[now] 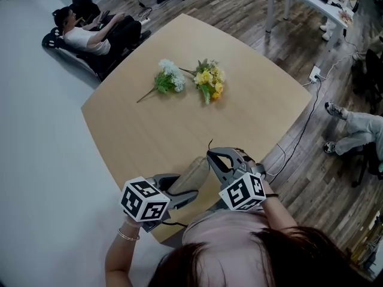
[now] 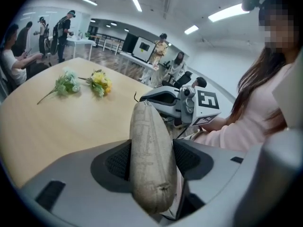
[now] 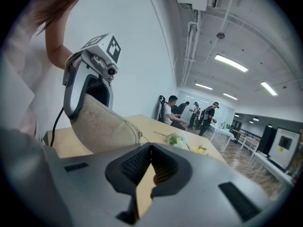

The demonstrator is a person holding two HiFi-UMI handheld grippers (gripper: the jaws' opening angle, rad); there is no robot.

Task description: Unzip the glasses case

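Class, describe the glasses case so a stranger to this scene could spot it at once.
Find the pale wooden table and go to its near edge, by the person. There the left gripper clamps the glasses case: a plain beige, oblong fabric pouch held up in the air, unlike the white flowers and yellow flowers lying farther across.

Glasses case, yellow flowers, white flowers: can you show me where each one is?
glasses case (image 2: 150, 150): left gripper view, middle of its beige body.
yellow flowers (image 1: 210, 80): head view, the blooms.
white flowers (image 1: 170, 75): head view, the blooms.
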